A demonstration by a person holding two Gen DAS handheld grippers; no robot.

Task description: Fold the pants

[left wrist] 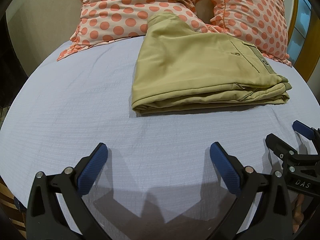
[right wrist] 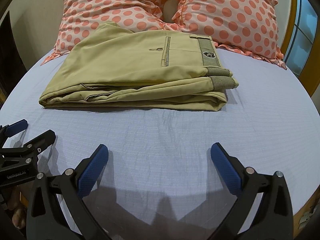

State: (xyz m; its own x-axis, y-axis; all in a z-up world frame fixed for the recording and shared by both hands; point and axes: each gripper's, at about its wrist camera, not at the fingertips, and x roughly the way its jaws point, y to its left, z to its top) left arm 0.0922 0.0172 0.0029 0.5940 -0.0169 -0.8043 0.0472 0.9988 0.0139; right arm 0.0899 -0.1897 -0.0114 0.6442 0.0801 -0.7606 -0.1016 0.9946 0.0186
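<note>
The khaki pants (left wrist: pixel 200 70) lie folded into a flat rectangular stack on the pale blue bed sheet (left wrist: pixel 80 110), back pocket and waistband on top. They also show in the right wrist view (right wrist: pixel 136 72). My left gripper (left wrist: pixel 159 152) is open and empty, above the sheet in front of the pants. My right gripper (right wrist: pixel 159 152) is open and empty too, also short of the pants. The right gripper shows at the right edge of the left wrist view (left wrist: pixel 288 134); the left gripper shows at the left edge of the right wrist view (right wrist: pixel 34 130).
Two pillows with orange polka dots (left wrist: pixel 124 10) (right wrist: pixel 230 14) lean at the head of the bed, touching the far end of the pants. A window (right wrist: pixel 304 36) is at the right. A beige wall (left wrist: pixel 44 20) is at the left.
</note>
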